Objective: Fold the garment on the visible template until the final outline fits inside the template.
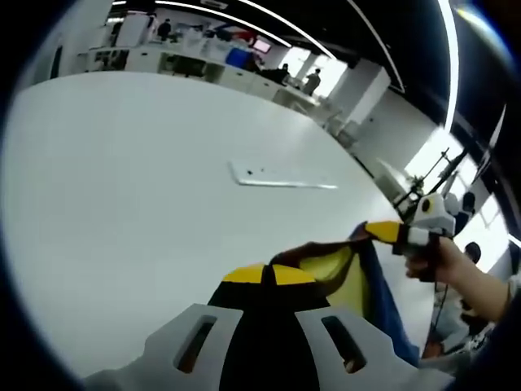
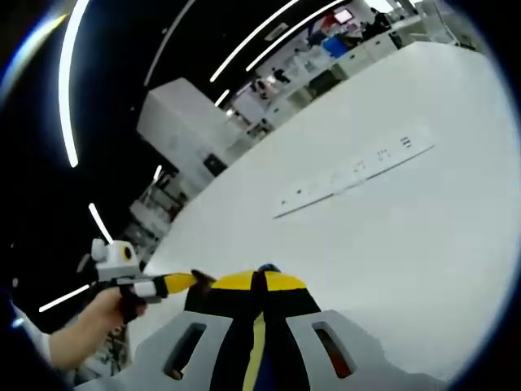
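Note:
The garment (image 1: 368,281), yellow, blue and dark cloth, hangs bunched between the two grippers above the white table (image 1: 122,187). My left gripper (image 1: 273,275) is at the bottom of the left gripper view, its yellow-tipped jaws shut on a dark edge of the cloth. The right gripper (image 1: 383,230) comes in from the right, held by a hand (image 1: 440,262), pinching the cloth's far corner. In the right gripper view my right gripper (image 2: 259,281) is shut on the garment (image 2: 256,338), with a yellow strip of it between the jaws. The left gripper (image 2: 175,283) enters from the left.
A long inset socket strip (image 1: 277,181) lies across the table (image 2: 423,244), also seen as a strip (image 2: 358,173) in the right gripper view. Desks, shelves and people stand beyond the table's far edge (image 1: 244,69). Tripods (image 1: 419,191) stand at the right.

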